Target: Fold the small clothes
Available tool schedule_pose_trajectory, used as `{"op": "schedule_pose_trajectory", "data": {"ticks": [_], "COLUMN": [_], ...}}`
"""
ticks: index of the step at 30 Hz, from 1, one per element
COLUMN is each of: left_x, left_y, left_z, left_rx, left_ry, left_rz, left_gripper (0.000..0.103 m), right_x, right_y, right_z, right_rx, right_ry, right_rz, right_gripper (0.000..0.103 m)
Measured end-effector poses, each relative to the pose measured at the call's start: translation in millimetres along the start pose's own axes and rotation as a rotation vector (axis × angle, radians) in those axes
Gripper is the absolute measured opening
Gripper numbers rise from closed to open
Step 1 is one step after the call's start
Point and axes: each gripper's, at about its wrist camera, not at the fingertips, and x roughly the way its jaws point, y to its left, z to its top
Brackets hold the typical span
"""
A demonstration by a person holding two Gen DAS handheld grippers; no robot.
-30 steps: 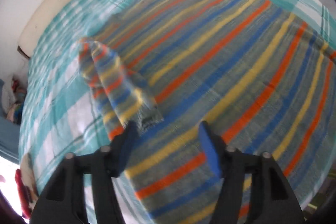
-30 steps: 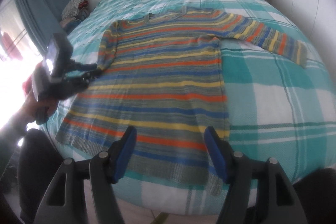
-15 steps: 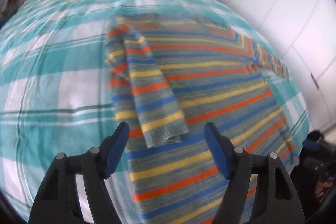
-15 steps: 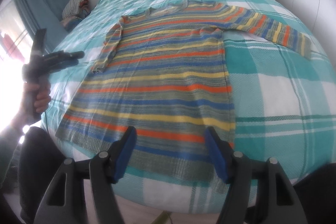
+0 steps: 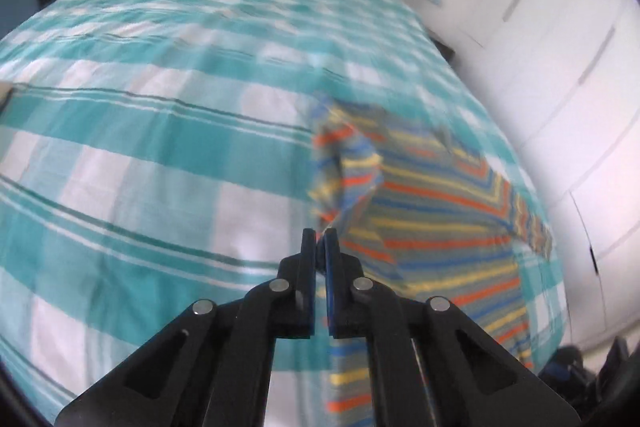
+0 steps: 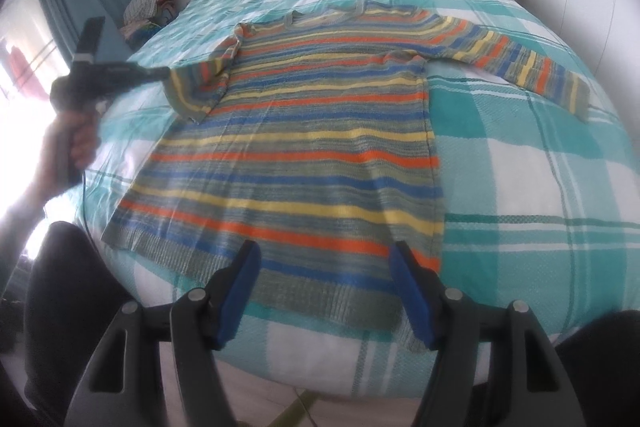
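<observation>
Clearly, in the left wrist view, our left gripper [image 5: 319, 247] has its blue-padded fingers pressed together on the cuff edge of the left sleeve [image 5: 346, 167] of the striped knitted jumper [image 5: 432, 227], which rises toward the jaws in a loose hump; we judge it is held so that the sleeve can be carried across the body for a fold. This gripper points along the teal-and-white checked bedspread [image 5: 140, 131] toward the far pillow end, with the jumper lying to its right. From the right wrist view, the jumper [image 6: 312, 131] lies flat in the middle of the bedspread [image 6: 540, 187], its right sleeve [image 6: 520, 63] stretched out to the right. Our right gripper [image 6: 326, 285] hovers above the near hem, jaws wide apart and empty, level and facing the far headboard. At left, the hand [image 6: 76, 143] grips the other tool's handle, nose at the sleeve.
</observation>
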Motion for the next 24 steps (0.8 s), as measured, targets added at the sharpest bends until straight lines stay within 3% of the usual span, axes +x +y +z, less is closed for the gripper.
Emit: {"op": "schedule_pose_trajectory", "data": {"ticks": [3, 5, 6, 8, 10, 12, 13, 15, 17, 19, 20, 21, 22, 24], "left_x": [2, 21, 30, 39, 32, 22, 21, 31, 45, 60, 71, 82, 92, 93], "left_y": [73, 113, 130, 163, 187, 200, 202, 197, 175, 147, 136, 128, 125, 129], "left_z": [31, 42, 43, 38, 29, 14, 9, 2, 3, 9, 10, 10, 9, 13], "left_rx": [-0.086, -0.125, -0.160, -0.270, -0.405, -0.499, -0.520, -0.513, -0.445, -0.331, -0.274, -0.235, -0.209, -0.245], "left_ry": [-0.017, 0.047, 0.078, 0.115, 0.065, 0.000, -0.005, 0.036, 0.075, 0.100, 0.118, 0.148, 0.181, 0.177], "left_rz": [0.195, 0.295, 0.331, 0.317, 0.241, 0.176, 0.148, 0.090, 0.052, 0.066, 0.117, 0.200, 0.291, 0.354], "left_gripper": [0.003, 0.003, 0.008, 0.027, 0.060, 0.076, 0.078, 0.078, 0.078, 0.077, 0.073, 0.047, 0.006, 0.003], "right_x": [0, 3, 5, 11, 12, 11, 11, 15, 22, 28, 30, 30, 30, 27], "right_y": [6, 10, 13, 18, 23, 27, 28, 30, 32, 35, 36, 38, 39, 42], "right_z": [2, 3, 3, 3, 3, 2, 2, 0, 0, 2, 4, 6, 9, 15], "right_rx": [-0.017, -0.020, -0.020, -0.019, -0.023, -0.024, -0.027, -0.035, -0.047, -0.060, -0.063, -0.064, -0.066, -0.070], "right_ry": [-0.006, -0.003, 0.002, 0.017, 0.023, 0.019, 0.021, 0.034, 0.056, 0.071, 0.072, 0.068, 0.063, 0.046], "right_rz": [0.011, 0.021, 0.026, 0.041, 0.043, 0.045, 0.044, 0.042, 0.043, 0.041, 0.043, 0.046, 0.047, 0.045], "right_gripper": [0.066, 0.066, 0.066, 0.066, 0.066, 0.066, 0.066, 0.066, 0.066, 0.066, 0.066, 0.066, 0.066, 0.066]}}
